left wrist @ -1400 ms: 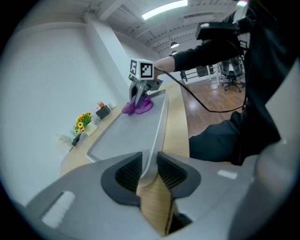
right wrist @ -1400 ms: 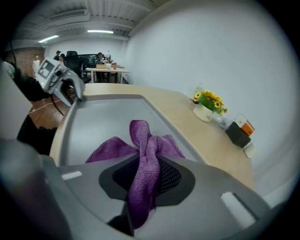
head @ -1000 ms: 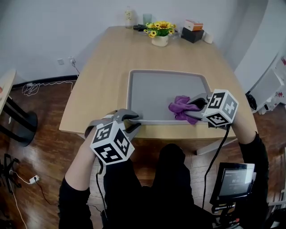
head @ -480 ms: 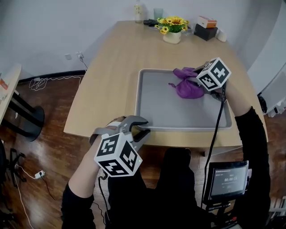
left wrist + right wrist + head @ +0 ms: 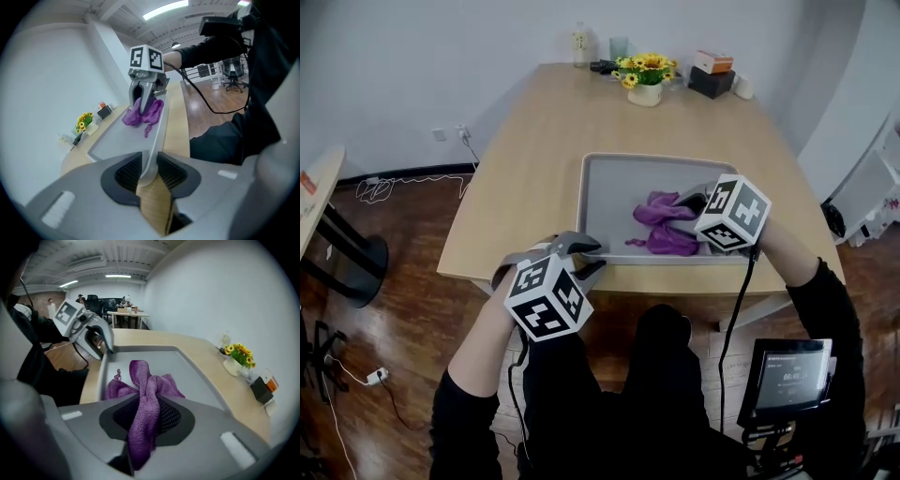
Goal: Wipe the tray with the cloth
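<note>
We find one light wooden table point(image 5: 525, 150) with rounded corners. A grey tray point(image 5: 614, 187) lies flat on it, close to the near edge and right of centre. Along the far edge, well apart from the tray, stand a bottle point(image 5: 580, 45), a glass point(image 5: 619, 47), a white pot of yellow flowers point(image 5: 645, 92), a black box point(image 5: 710, 82) and a small white object point(image 5: 742, 87).

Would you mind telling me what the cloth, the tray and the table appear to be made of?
Cloth: purple, probably microfibre, judging by its fine nubbly weave and limp folds.
Tray: grey, smooth, matte, with a thin raised rim; probably plastic, possibly painted metal.
Table: pale wood-grain top, likely laminate or veneer.
</note>
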